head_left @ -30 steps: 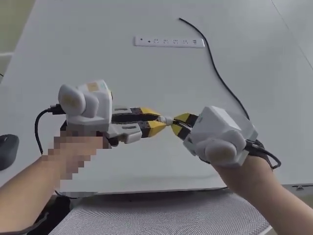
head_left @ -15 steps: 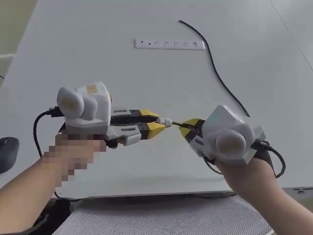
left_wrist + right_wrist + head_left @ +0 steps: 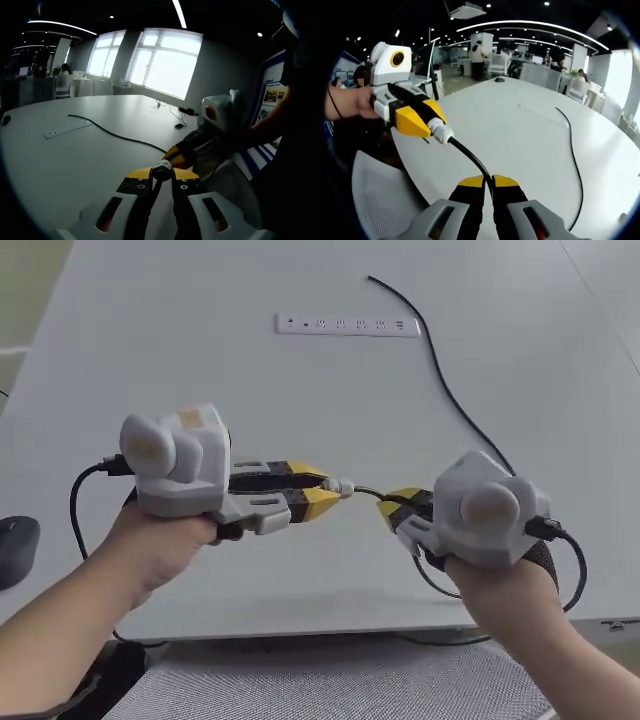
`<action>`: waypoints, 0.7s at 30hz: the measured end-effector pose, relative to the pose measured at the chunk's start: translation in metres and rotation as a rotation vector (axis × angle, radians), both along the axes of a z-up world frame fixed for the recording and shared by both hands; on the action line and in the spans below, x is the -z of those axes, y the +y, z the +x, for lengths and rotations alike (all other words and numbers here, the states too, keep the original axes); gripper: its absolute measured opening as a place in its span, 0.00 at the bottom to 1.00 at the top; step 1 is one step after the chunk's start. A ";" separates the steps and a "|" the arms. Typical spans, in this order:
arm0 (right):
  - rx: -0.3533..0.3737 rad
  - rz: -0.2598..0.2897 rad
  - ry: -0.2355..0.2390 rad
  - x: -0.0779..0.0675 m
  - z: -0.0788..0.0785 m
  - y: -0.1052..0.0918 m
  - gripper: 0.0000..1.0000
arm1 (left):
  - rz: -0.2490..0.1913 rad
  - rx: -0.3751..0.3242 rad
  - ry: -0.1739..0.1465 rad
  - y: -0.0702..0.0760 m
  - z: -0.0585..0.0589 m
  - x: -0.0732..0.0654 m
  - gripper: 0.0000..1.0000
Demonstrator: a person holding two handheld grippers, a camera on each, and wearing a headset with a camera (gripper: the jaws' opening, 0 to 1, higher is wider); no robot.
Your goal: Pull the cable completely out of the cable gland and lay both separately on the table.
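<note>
The surface (image 3: 300, 390) is a wide white tabletop extending below and beyond both tools. Both tools are held in the air above its near edge, with their tips facing each other.

The left tool (image 3: 325, 490) is held level, its yellow tips pointing toward the right tool. Its jaws are clamped on the cable gland (image 3: 338, 487), which projects from the tips toward the right tool. In the left gripper view the gland sits between the two yellow tips.

The right tool (image 3: 392, 508) sits just beside the left tool's tips and slightly lower. Its jaws are closed together on the cable (image 3: 365, 493), pinching it at the yellow tips, as the right gripper view shows.

A loose black cord (image 3: 445, 390) lies on the surface well beyond the right tool and touches neither tool. A white power strip (image 3: 346, 326) lies flat on the surface well beyond both tools, near the far end of the cord.

The cable is black. A short curved length of it spans the gap between the two tools. One end enters the gland; the other end is gripped by the right tool. The cable is not yet out of the gland.

The gland is white and ribbed, and is the smallest item.
</note>
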State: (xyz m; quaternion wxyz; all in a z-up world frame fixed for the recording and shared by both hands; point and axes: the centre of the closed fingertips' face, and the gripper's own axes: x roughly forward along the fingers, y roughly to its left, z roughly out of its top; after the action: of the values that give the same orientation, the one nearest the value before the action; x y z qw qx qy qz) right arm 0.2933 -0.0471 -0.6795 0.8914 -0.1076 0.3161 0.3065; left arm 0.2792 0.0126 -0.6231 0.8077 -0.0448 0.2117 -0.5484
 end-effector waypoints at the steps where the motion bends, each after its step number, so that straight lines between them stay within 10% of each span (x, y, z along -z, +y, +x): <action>1: 0.003 0.000 0.003 0.001 0.000 0.000 0.00 | 0.001 0.000 0.000 0.000 0.000 0.000 0.15; 13: 0.212 0.105 0.182 0.035 -0.003 -0.031 0.00 | -0.011 -0.010 0.000 0.003 0.000 -0.001 0.15; 21: 0.246 0.120 0.211 0.041 -0.008 -0.037 0.00 | -0.011 -0.008 0.002 0.004 -0.001 0.000 0.15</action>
State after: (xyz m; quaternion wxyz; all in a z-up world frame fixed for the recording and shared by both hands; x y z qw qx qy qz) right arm 0.2850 -0.0837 -0.7209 0.8888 0.0182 0.4000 0.2230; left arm 0.2779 0.0164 -0.6232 0.8096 -0.0507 0.2093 -0.5461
